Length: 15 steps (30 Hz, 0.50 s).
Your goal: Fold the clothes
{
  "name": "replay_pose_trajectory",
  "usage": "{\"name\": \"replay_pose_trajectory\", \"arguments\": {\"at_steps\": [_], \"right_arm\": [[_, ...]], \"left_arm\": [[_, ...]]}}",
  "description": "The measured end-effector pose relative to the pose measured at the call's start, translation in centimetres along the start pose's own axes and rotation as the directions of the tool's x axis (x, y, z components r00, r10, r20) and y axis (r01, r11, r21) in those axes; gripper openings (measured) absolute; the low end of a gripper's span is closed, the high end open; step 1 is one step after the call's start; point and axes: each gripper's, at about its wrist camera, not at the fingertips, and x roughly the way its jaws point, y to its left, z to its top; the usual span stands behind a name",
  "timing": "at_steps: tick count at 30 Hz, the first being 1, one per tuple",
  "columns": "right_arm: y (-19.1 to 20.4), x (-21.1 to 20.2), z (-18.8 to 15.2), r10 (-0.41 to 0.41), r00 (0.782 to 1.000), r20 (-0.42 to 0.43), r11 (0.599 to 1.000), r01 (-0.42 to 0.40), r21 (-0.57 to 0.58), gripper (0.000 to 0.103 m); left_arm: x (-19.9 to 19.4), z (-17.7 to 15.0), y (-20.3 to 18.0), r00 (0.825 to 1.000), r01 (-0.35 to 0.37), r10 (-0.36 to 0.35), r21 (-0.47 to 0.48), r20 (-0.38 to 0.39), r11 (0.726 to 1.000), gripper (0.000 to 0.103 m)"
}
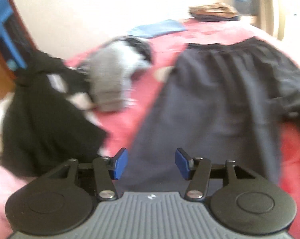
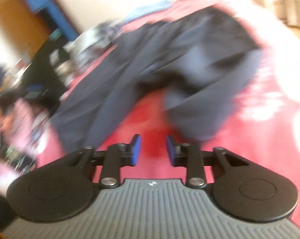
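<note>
Left gripper (image 1: 151, 163) parted to a middling width, blue pads bare, nothing between them; hovers over the near end of the dark navy trousers (image 1: 219, 99), tilted downward. Right gripper (image 2: 153, 149) parted more narrowly, likewise gripping nothing, only red bedcover (image 2: 249, 149) showing through the gap, between the two trouser legs. No earlier view given, so no saying how either came to be empty.

Trousers spread lengthwise on the bedcover, waistband at the far end, legs toward the cameras; by the right wrist view still rumpled near the crotch, one leg bunched. Probably laid out flat so as to be folded leg over leg, with both claws free to pick new corners.

Just left of the trousers, a black garment (image 1: 40, 119) heaped up, beyond it a grey and white piece (image 1: 114, 75), unfolded and near enough to snag on a sweep leftward. Farther back a blue folded cloth (image 1: 160, 28) and a small stack (image 1: 213, 12), well apart. Heavy blur in both views, edges uncertain
</note>
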Motion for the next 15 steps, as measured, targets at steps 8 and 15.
{"name": "replay_pose_trajectory", "arguments": {"at_steps": [8, 15], "right_arm": [[-4.3, -0.3, 0.0, -0.038, 0.998, 0.055, 0.971, 0.024, 0.238, 0.05], [-7.3, 2.8, -0.4, 0.112, 0.993, 0.034, 0.863, -0.114, 0.493, 0.051]], "left_arm": [[0.5, -1.0, -7.7, 0.966, 0.257, -0.258, 0.11, -0.005, 0.96, 0.056], [0.3, -1.2, -13.6, 0.867, 0.482, -0.498, 0.248, -0.002, 0.84, 0.056]]}}
